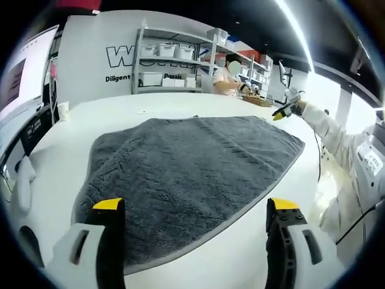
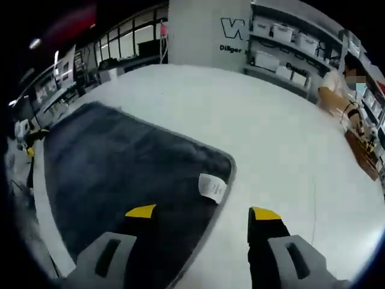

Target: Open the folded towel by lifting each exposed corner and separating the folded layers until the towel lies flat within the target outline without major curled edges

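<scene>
A dark grey towel (image 1: 192,168) lies spread on the white table (image 1: 120,108), its pale hem running along the near edge. My left gripper (image 1: 195,208) hangs open just above that near edge, yellow-tipped jaws wide apart with nothing between them. In the right gripper view the towel (image 2: 120,174) stretches to the left, and a white care label (image 2: 212,186) sits at its near corner. My right gripper (image 2: 203,214) is open over that corner, one jaw above the towel and the other above bare table (image 2: 271,132). The right gripper (image 1: 284,111) also shows beyond the towel's far right corner, held by a white sleeve.
Shelves with white bins (image 1: 168,60) stand behind the table, and a person (image 1: 228,75) sits near a basket (image 1: 260,101). A paper cup (image 1: 63,110) stands at the table's left edge, next to monitors (image 1: 24,84). Bare table surrounds the towel.
</scene>
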Available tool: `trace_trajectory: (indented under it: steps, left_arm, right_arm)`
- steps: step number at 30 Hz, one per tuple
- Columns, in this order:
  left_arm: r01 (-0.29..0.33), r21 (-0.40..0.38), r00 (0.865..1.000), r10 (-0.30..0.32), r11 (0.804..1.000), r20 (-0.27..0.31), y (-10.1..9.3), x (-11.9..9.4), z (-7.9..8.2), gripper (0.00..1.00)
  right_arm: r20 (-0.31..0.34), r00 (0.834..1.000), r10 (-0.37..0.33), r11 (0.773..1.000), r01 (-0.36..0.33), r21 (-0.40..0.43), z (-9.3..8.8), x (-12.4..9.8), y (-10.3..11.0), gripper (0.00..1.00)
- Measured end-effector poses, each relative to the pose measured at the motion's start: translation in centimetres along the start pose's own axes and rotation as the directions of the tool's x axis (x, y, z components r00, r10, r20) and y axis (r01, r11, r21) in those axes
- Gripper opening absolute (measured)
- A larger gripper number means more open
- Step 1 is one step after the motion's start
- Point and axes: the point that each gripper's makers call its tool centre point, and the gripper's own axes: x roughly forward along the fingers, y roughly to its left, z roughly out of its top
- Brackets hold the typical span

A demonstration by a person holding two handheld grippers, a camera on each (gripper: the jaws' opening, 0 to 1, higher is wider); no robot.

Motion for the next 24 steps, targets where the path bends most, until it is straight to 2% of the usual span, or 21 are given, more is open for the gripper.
trace_trajectory:
  steps: [3, 6, 12, 17, 24]
  left_arm:
    - [0.001, -0.001, 1.000, -0.001, 1.000, -0.002, 0.0, 0.0, -0.1, 0.96]
    - [0.004, -0.002, 1.000, -0.004, 1.000, -0.001, 0.0, 0.1, -0.1, 0.96]
    - [0.008, -0.002, 1.000, -0.008, 1.000, -0.002, -0.1, 0.2, -0.1, 0.96]
    - [0.002, -0.016, 1.000, -0.002, 1.000, 0.005, -0.1, 0.2, 0.0, 0.98]
    - [-0.001, -0.016, 1.000, 0.001, 1.000, 0.002, -0.1, 0.2, -0.1, 0.98]
  right_arm:
    - [0.002, 1.000, 0.011, 1.000, -0.011, -0.017, -1.0, -1.3, 1.4, 0.57]
    - [-0.034, 0.999, -0.009, 0.999, 0.007, -0.038, -2.6, -2.5, 2.5, 0.56]
    - [-0.036, 0.999, 0.002, 0.999, -0.004, -0.053, -4.5, -4.5, 4.7, 0.57]
    - [-0.038, 0.999, 0.016, 0.997, -0.018, -0.070, -6.1, -5.8, 6.2, 0.64]
    - [-0.074, 0.997, 0.012, 0.997, -0.018, -0.069, -9.3, -6.7, 8.3, 0.81]
